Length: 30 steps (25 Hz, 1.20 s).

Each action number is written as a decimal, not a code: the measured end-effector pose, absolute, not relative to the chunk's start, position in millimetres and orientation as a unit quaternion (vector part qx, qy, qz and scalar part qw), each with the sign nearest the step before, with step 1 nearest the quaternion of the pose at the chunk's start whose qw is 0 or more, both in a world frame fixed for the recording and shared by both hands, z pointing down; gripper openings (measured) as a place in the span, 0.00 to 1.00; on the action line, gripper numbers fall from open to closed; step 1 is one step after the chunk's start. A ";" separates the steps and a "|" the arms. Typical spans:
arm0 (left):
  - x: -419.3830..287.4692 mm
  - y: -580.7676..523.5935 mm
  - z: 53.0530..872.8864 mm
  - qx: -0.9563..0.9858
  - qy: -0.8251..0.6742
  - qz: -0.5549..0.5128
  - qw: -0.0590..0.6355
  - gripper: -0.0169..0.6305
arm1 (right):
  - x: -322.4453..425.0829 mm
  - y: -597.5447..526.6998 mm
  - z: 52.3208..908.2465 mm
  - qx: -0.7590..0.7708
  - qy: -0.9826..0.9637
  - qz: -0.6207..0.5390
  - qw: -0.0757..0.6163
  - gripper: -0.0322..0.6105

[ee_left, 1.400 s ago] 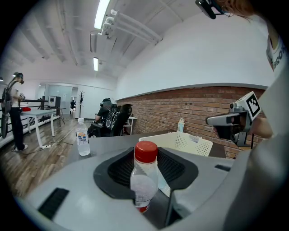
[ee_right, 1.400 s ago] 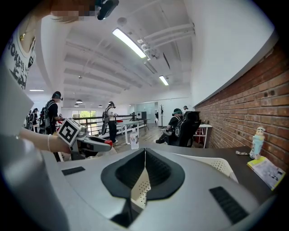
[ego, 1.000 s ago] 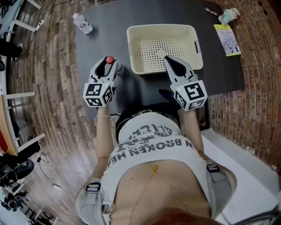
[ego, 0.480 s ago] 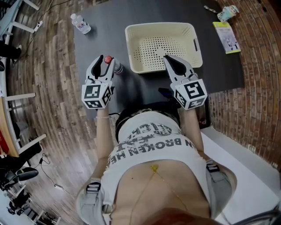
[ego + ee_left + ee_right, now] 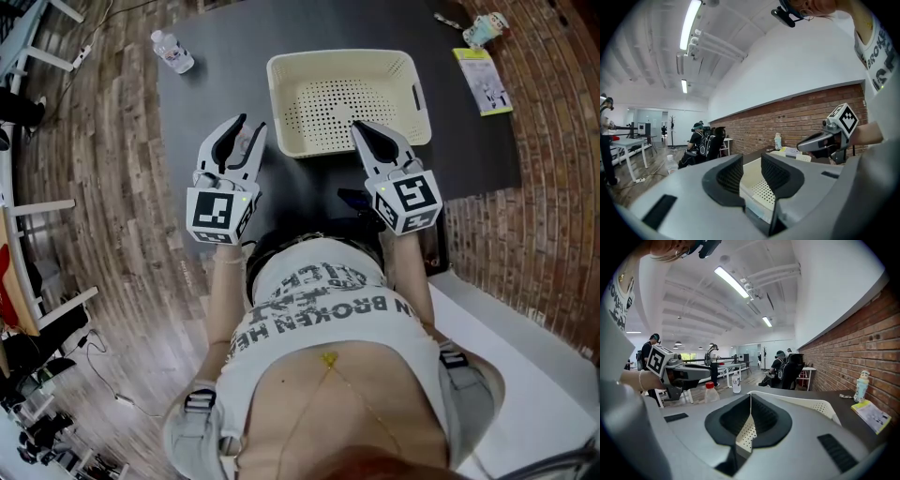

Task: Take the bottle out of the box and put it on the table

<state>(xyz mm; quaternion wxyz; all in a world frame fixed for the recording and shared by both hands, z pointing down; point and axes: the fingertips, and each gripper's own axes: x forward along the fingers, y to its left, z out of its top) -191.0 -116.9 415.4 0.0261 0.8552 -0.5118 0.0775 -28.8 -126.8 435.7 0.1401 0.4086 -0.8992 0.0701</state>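
A clear bottle with a red cap (image 5: 711,392) stands on the black table (image 5: 469,159), left of the white perforated basket (image 5: 342,98). In the head view only a bit of the bottle (image 5: 245,141) shows under my left gripper (image 5: 251,123). That gripper hangs above the bottle with its jaws apart and closing. Nothing is between them in the left gripper view, where the left gripper (image 5: 751,164) looks toward the basket (image 5: 761,190). My right gripper (image 5: 357,125) hovers at the basket's near rim. The right gripper (image 5: 750,397) is shut and holds nothing.
A second clear bottle (image 5: 174,50) lies at the table's far left corner. A yellow booklet (image 5: 485,82) and a small figure-shaped bottle (image 5: 487,30) sit at the far right. A brick floor surrounds the table. People sit at desks in the background.
My left gripper has risen off the bottle and shifted a little right and nearer, so the red cap is now covered by it. The right gripper stays where it was.
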 end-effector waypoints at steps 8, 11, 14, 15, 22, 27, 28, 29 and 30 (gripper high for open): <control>-150.6 -108.5 425.2 0.883 -0.460 0.063 0.065 0.04 | -30.7 -122.2 437.5 0.406 -0.901 0.069 0.140 0.06; -140.3 -107.3 429.2 0.885 -0.453 0.076 0.070 0.04 | -33.9 -120.1 438.8 0.401 -0.902 0.068 0.145 0.06; -130.8 -104.9 428.1 0.889 -0.446 0.077 0.073 0.04 | -41.0 -117.0 437.9 0.392 -0.906 0.069 0.142 0.06; -127.8 -104.2 426.7 0.890 -0.444 0.076 0.074 0.04 | -44.0 -115.7 436.4 0.389 -0.908 0.069 0.139 0.06; -111.5 -99.4 394.9 0.898 -0.434 0.049 0.057 0.04 | -68.3 -107.0 407.9 0.362 -0.925 0.046 0.101 0.06; -108.8 -91.3 375.1 0.904 -0.423 0.035 0.046 0.04 | -82.9 -100.4 382.6 0.350 -0.934 0.024 0.070 0.06; -108.4 -89.6 372.4 0.905 -0.421 0.034 0.046 0.04 | -84.3 -99.1 379.3 0.349 -0.935 0.020 0.066 0.06; -107.9 -88.3 369.4 0.906 -0.420 0.032 0.045 0.04 | -85.0 -97.9 376.4 0.349 -0.935 0.017 0.063 0.06; -107.3 -87.4 366.2 0.906 -0.420 0.030 0.044 0.04 | -85.2 -97.2 373.8 0.349 -0.935 0.014 0.060 0.06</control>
